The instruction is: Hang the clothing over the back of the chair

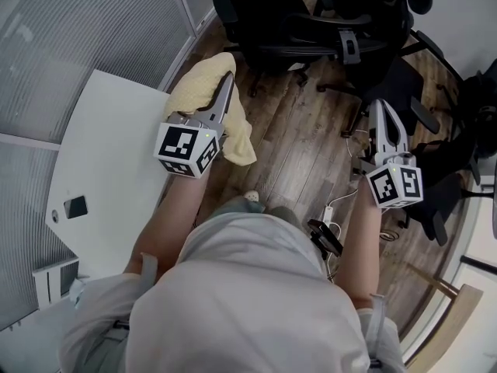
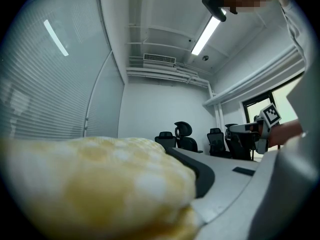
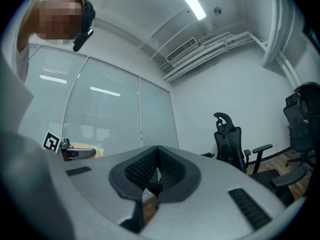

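- Fingers first: the left gripper's (image 1: 227,82) pair is clamped on the yellow clothing (image 1: 203,86). The right gripper's (image 1: 380,109) pair is pressed together with nothing between.
- Far left in the head view, a glass wall with blinds (image 1: 78,29) runs beside a white counter (image 1: 101,162). A small dark flat thing (image 1: 76,206) lies on the counter.
- Just past the counter's edge, the left gripper points level toward the chairs.
- The clothing is draped over the top of its fingers, with one end hanging down on the right side (image 1: 241,140) above the wooden floor (image 1: 303,150).
- In the left gripper view the clothing (image 2: 100,184) fills the lower left and hides one finger. The other finger's grey side and dark pad (image 2: 200,171) show beside it.
- The clothing is up in the air, short of the black office chairs (image 1: 272,22), and not yet over any chair back.
- A white cable and power strip (image 1: 332,207) lie on the floor between the person's arms.
- On the right, the right gripper is held out level, well apart from the left one, with more black chairs (image 1: 388,76) around it.
- In the right gripper view its ribbed pads (image 3: 145,166) meet at the tip.
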Action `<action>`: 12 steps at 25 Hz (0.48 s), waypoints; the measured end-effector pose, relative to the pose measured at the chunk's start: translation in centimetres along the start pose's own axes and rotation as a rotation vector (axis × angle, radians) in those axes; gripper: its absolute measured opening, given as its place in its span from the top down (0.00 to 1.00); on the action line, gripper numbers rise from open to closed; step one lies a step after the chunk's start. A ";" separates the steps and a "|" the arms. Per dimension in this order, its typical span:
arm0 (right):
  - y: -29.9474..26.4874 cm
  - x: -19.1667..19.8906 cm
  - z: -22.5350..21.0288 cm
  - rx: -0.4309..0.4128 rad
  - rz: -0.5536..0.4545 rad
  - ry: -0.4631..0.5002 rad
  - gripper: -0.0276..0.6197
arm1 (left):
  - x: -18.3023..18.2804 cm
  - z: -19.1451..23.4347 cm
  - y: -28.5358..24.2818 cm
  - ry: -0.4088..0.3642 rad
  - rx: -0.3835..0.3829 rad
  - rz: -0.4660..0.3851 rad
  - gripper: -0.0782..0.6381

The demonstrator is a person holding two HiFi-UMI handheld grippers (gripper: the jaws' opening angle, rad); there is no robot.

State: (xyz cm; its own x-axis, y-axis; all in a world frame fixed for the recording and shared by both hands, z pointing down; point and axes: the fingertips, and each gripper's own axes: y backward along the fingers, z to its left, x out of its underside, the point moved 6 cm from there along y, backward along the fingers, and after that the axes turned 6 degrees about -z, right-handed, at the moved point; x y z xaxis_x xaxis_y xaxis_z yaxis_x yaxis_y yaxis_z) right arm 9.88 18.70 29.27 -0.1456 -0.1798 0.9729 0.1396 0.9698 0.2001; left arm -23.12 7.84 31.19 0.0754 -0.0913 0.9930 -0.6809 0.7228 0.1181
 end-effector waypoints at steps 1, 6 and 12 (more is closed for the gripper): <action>-0.2 0.0 0.0 0.003 0.000 0.000 0.92 | 0.0 0.2 -0.1 0.001 0.001 -0.001 0.80; -1.0 -0.1 0.0 0.004 -0.014 0.006 0.92 | 0.1 0.8 -0.6 0.008 0.009 -0.007 0.80; -1.3 -0.4 0.6 0.024 -0.004 0.000 0.92 | -0.1 1.0 -0.9 0.018 0.015 -0.013 0.80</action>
State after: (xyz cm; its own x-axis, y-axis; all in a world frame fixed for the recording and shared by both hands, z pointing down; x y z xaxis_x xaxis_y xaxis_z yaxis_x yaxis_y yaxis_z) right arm 9.17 17.64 28.55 -0.1460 -0.1840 0.9720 0.1157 0.9726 0.2015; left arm -23.28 6.51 31.02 0.0969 -0.0883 0.9914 -0.6905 0.7114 0.1308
